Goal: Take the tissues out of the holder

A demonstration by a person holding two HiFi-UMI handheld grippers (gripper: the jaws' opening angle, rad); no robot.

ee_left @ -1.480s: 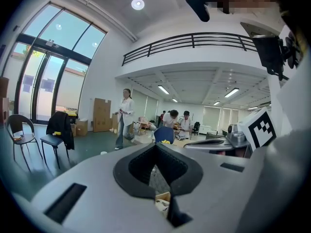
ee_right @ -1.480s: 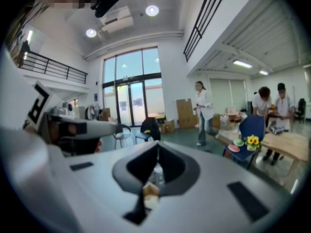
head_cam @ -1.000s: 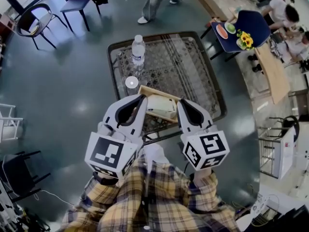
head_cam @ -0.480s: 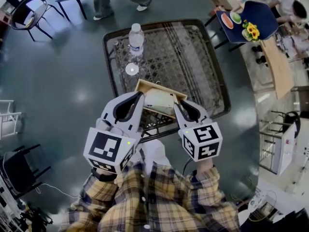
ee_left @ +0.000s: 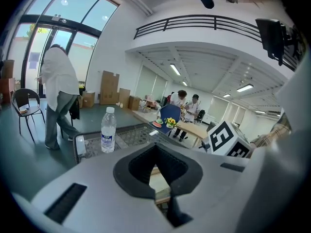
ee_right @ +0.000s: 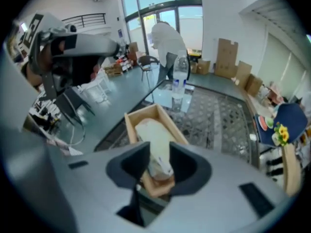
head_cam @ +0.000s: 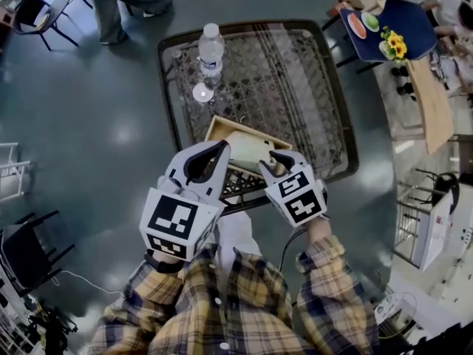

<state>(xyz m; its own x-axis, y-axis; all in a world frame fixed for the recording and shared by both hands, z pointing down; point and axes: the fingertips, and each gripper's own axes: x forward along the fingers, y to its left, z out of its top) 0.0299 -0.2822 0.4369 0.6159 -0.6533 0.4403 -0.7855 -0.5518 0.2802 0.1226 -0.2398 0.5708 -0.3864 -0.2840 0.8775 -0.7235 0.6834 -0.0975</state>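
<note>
Glass over a lattice pattern makes up the table below me. Nearest, my left hand-held gripper is clenched on nothing, tips together, at the 7 o'clock side of the wooden holder. My right hand-held gripper hangs over the holder's 5 o'clock end, released. Its jaws have just been opening and stand apart, with the tissues showing between them and no pad pressing on the pack. The tissues lie lengthwise inside the holder and fill most of it. Past the holder toward 11 o'clock lies a small white disc, then an upright water bottle. Only the right gripper view shows the tissues' whole length. The left gripper view catches just a strip of the holder, plus a person in a white top far off at 9 o'clock.
</note>
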